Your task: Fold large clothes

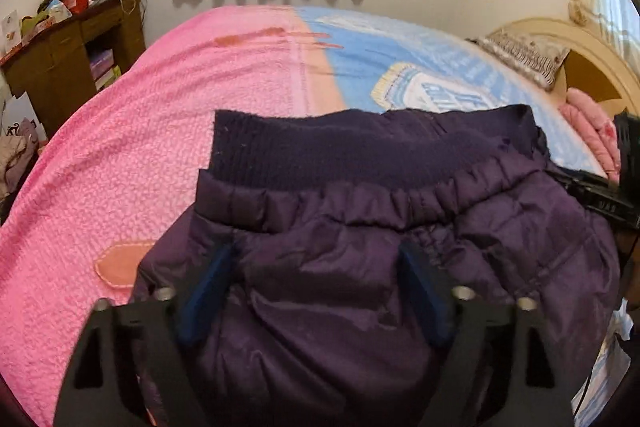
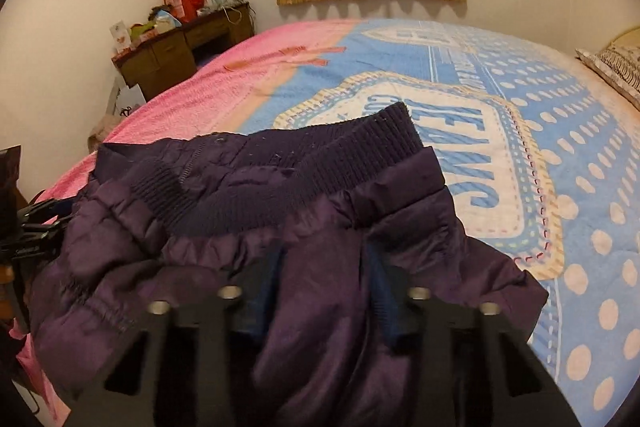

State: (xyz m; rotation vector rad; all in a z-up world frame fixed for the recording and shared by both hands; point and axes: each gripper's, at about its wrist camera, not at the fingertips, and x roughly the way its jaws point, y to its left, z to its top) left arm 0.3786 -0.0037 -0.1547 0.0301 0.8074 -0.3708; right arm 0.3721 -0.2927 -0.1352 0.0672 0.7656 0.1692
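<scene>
A dark purple padded garment (image 1: pixel 400 211) with a ribbed knit band (image 1: pixel 340 155) lies bunched on the near side of the bed. My left gripper (image 1: pixel 316 251) has its blue pads set wide apart, with a thick bulge of the garment filling the gap between them. In the right wrist view the same garment (image 2: pixel 224 227) shows its ribbed band (image 2: pixel 320 167) uppermost. There my right gripper (image 2: pixel 324 255) stands narrower, pinching a creased fold near the garment's right edge. Both grippers hold the near part of the garment side by side.
The bed wears a pink blanket (image 1: pixel 140 147) on the left and a blue printed one (image 2: pixel 520 107) on the right. A cluttered brown desk (image 1: pixel 60 55) stands at the far left. A pillow (image 1: pixel 524 55), pink clothes (image 1: pixel 588 119) and a headboard lie at the right.
</scene>
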